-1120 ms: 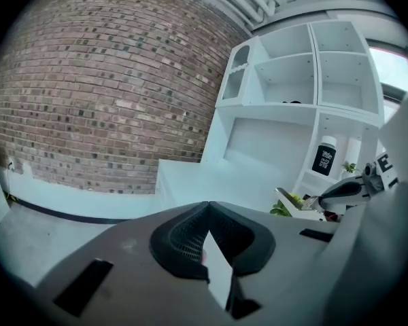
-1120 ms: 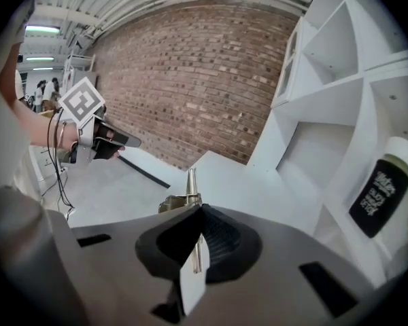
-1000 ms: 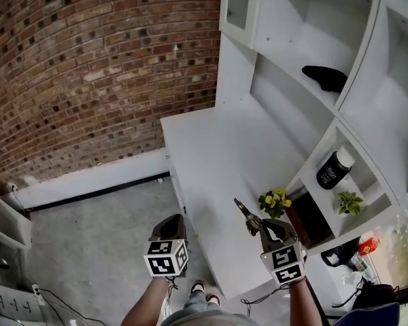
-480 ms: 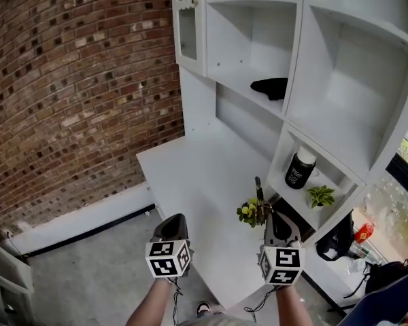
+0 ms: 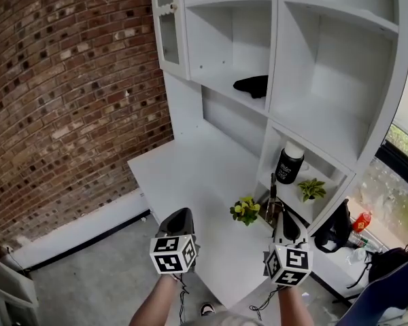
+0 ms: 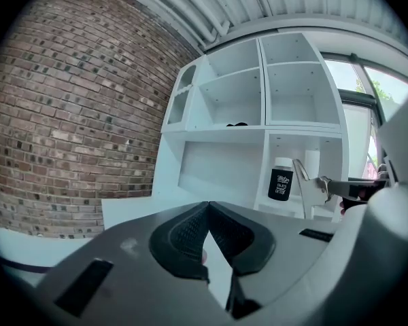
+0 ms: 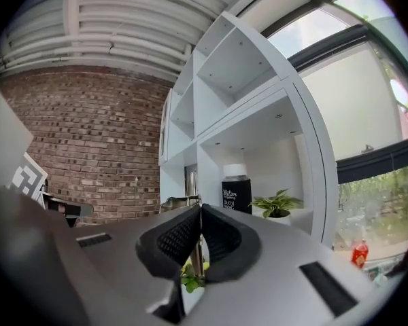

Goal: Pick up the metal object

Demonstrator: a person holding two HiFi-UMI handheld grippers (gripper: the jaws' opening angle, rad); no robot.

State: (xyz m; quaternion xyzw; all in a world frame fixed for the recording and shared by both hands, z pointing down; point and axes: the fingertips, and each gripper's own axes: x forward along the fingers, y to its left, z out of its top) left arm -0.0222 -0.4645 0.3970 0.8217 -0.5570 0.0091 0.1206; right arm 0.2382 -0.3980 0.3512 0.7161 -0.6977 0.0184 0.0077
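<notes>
The metal object (image 5: 273, 194) is a thin silvery tool, standing upright out of my right gripper (image 5: 280, 217), which is shut on its lower end. It is held in the air over the white desk (image 5: 190, 175), in front of the shelf cubby. In the right gripper view its shaft (image 7: 191, 182) rises from between the closed jaws of that gripper (image 7: 199, 210). The left gripper view shows its tip (image 6: 304, 187) at the right. My left gripper (image 5: 180, 216) hovers off the desk's front edge, shut, with nothing in it (image 6: 207, 207).
A black bottle (image 5: 287, 165) and a small green plant (image 5: 311, 189) stand in the lower cubby. A yellow-flowered plant (image 5: 245, 210) sits on the desk beside the held tool. A black item (image 5: 253, 83) lies on a higher shelf. A brick wall (image 5: 68, 100) is at left.
The right gripper has turned the metal object from leaning left to upright and carried it closer to the cubby with the bottle. The head view has swung up toward the shelves.
</notes>
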